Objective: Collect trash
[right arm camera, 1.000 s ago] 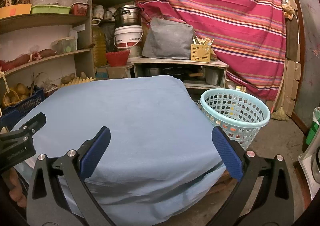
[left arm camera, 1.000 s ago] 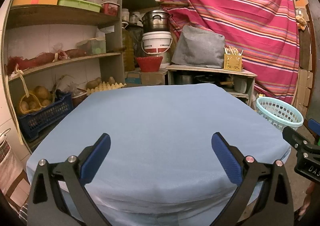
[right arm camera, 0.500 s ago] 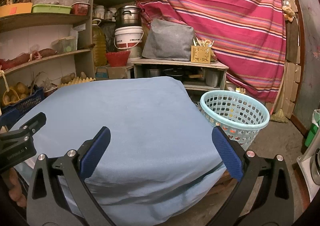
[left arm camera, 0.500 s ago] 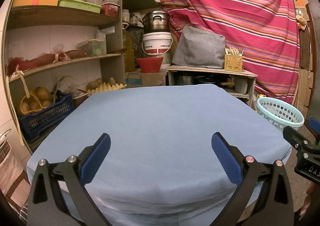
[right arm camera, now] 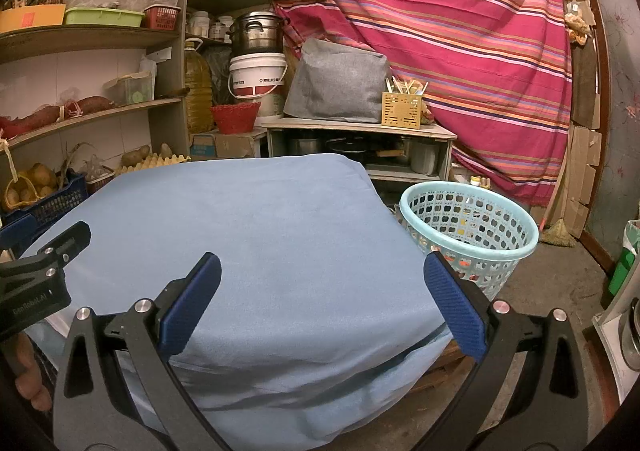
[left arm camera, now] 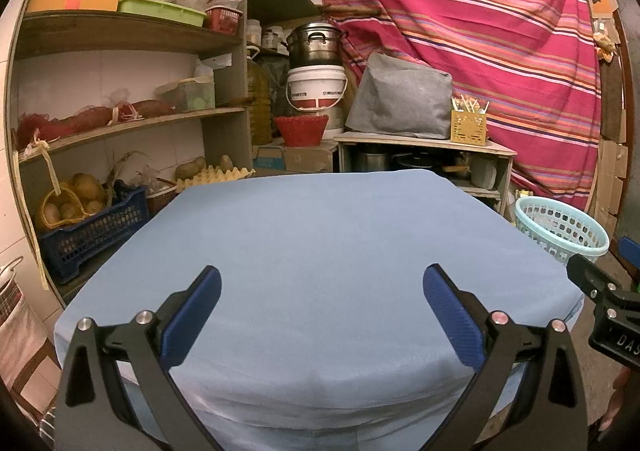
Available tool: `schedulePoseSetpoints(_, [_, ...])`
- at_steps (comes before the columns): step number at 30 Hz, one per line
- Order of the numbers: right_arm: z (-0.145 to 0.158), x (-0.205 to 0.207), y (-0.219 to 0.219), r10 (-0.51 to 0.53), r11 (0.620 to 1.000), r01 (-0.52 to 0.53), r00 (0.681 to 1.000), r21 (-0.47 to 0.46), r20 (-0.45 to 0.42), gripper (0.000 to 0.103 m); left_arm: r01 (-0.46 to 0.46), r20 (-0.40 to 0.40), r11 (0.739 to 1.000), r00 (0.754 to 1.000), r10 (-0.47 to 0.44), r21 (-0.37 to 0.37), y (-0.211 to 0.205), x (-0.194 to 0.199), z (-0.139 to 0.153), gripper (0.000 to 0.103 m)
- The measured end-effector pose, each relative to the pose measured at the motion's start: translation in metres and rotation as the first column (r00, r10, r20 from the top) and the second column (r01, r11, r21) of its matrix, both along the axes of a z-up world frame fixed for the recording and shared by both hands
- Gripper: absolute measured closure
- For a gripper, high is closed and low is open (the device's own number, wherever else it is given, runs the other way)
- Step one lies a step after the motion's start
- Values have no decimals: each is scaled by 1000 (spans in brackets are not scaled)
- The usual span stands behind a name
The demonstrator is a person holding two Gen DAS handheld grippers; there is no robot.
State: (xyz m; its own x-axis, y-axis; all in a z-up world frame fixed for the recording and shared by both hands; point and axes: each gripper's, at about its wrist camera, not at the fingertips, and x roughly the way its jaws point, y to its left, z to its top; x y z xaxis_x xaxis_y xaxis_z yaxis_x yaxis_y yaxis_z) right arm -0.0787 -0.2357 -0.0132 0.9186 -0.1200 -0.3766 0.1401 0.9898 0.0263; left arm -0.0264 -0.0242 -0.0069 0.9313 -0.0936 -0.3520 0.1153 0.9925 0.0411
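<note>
A storeroom is shown, with a table (left arm camera: 320, 251) draped in a blue cloth (right arm camera: 256, 235) whose top is bare to every edge. Shelves (left arm camera: 120, 119) border its left side; a striped curtain (left arm camera: 480, 31) hangs behind. The basket (right arm camera: 468, 227), pale green and perforated, stands on the floor just beside the table's right edge, with small coloured scraps seen through its holes. The left gripper (left arm camera: 320, 303) and right gripper (right arm camera: 320, 303) are held above the near edge, jaws spread wide and empty. Lettering on the white bucket (right arm camera: 258, 79) cannot be read. Little is changed from the earlier frames.
</note>
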Motion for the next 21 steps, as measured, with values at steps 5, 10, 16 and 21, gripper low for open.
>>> schedulePoseSetpoints(5, [0, 0, 0, 0, 1000, 0, 1000, -1, 2, 4, -2, 3, 1000, 1000, 2, 1, -1, -1, 0, 4])
schedulePoseSetpoints(10, [0, 0, 0, 1, 1000, -1, 1000, -1, 1, 4, -2, 2, 1000, 1000, 2, 1, -1, 0, 0, 4])
schedulePoseSetpoints(16, [-1, -1, 0, 0, 1000, 0, 1000, -1, 1, 4, -3, 4, 1000, 1000, 3, 2, 0, 0, -1, 4])
schedulePoseSetpoints(21, [-1, -1, 0, 1, 1000, -1, 1000, -3, 1, 4, -3, 4, 1000, 1000, 3, 2, 1, 0, 0, 4])
